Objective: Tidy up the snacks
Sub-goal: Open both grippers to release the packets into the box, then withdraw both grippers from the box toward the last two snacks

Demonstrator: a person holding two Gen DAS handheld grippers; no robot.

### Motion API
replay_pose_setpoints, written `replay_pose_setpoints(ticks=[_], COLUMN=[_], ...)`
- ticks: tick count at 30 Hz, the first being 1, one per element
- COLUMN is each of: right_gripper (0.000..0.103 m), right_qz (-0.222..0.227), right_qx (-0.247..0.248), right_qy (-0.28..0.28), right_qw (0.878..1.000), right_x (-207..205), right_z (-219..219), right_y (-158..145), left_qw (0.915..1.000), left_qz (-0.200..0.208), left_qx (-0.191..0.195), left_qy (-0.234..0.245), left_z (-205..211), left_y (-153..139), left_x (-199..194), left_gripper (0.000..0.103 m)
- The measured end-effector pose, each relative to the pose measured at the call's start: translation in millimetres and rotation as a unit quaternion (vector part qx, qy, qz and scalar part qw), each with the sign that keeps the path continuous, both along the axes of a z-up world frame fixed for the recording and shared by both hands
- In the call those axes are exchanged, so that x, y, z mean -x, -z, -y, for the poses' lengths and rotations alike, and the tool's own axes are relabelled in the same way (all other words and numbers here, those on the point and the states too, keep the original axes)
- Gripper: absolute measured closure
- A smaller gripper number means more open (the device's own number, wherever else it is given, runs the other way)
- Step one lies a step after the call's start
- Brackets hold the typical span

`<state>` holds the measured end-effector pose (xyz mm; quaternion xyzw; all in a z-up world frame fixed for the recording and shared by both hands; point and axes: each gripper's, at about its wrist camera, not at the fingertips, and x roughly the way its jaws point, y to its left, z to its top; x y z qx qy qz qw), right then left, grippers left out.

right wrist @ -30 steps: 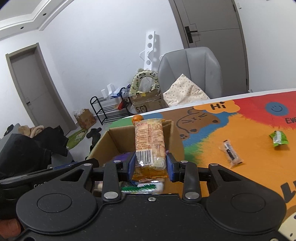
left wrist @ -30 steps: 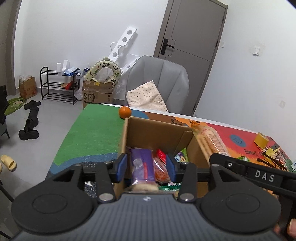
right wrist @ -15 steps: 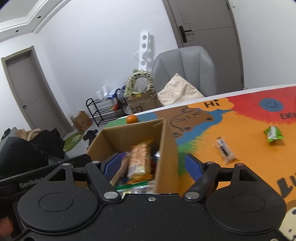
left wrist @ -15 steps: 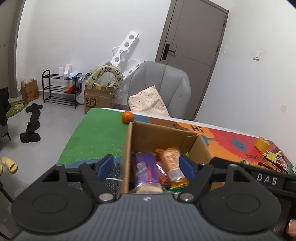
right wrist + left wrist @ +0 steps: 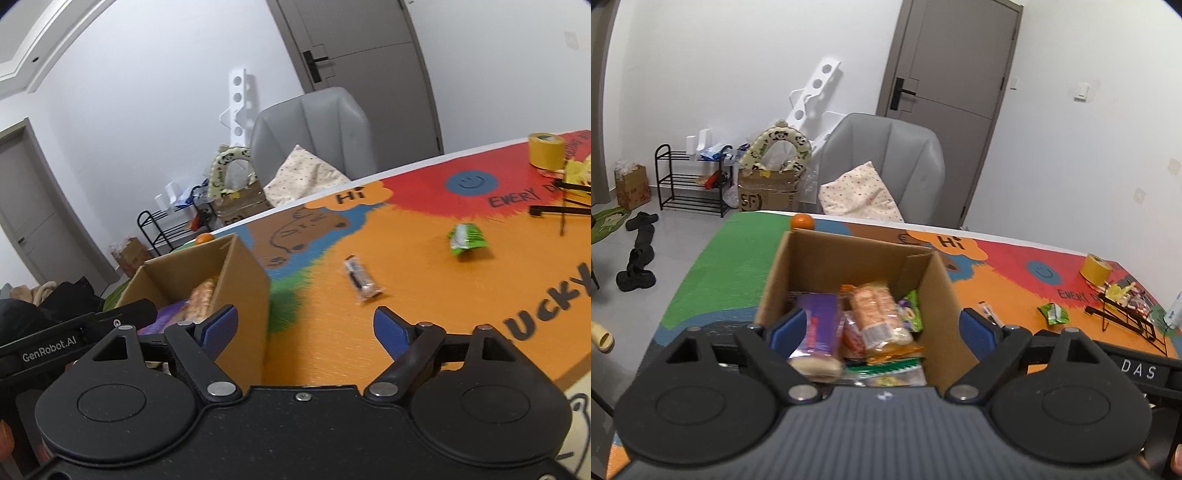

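Observation:
A cardboard box [image 5: 820, 258] [image 5: 243, 280] stands on the colourful mat and holds several snacks. Among them are a purple packet [image 5: 818, 328] and an orange cracker packet [image 5: 875, 314] [image 5: 201, 299]. My left gripper [image 5: 881, 328] is open and empty above the box's near side. My right gripper [image 5: 304, 328] is open and empty, to the right of the box over the mat. A clear-wrapped dark snack [image 5: 360, 278] [image 5: 988, 310] and a green packet [image 5: 465, 240] [image 5: 1052, 314] lie loose on the mat.
An orange [image 5: 802, 222] sits behind the box. A yellow tape roll [image 5: 546, 150] and a black wire rack [image 5: 1123, 314] with sweets stand at the far right. A grey chair [image 5: 886, 162] is behind the table.
Both grippers opened and let go: the purple packet and the orange cracker packet now lie in the box. The right gripper has swung right, away from the box.

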<state>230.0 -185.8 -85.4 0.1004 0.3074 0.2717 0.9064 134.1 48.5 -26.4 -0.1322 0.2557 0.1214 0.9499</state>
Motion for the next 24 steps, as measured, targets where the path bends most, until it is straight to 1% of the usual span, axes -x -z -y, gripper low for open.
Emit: replay_pose_setpoints(ticks=[1,3,6,10,18,24], right_gripper=[0.015,0.012,0.010,0.006,0.001,0.000], right_qz=[0.000,0.000,-0.002,-0.004,-0.007,-0.012], right_qx=[-0.001,-0.002,-0.001,0.002,-0.001,-0.009], right_qy=[0.002,0.006,0.006,0.013,0.034,0.051], right_qw=[1.000,1.000,1.000,1.000,0.999,0.999], right_x=[-1.0,-0.8,-2.6,-5.1,-10.3,-17.3], right_z=[3.6,11.0,20.4,33.4,61.9,83.7], right_y=[0.1,-0.3,0.2,0.9,1.4,4.3], left_qw=[1.0000,1.0000,0.9998,0.9993,0.9980,0.9968], left_qz=[-0.001,-0.002,-0.007,-0.014,-0.024,-0.028], left_qx=[0.000,-0.002,-0.005,-0.003,-0.010,-0.014], left_qy=[0.003,0.009,0.018,0.033,0.058,0.074], left_z=[3.6,11.9,21.4,34.1,62.1,80.8], left_y=[-0.3,-0.6,0.4,1.3,2.0,1.6], left_x=[-1.2,-3.7,-9.0,-16.0,-29.3,-39.2], left_gripper=[0.014,0.013,0.010,0.010,0.009,0.009])
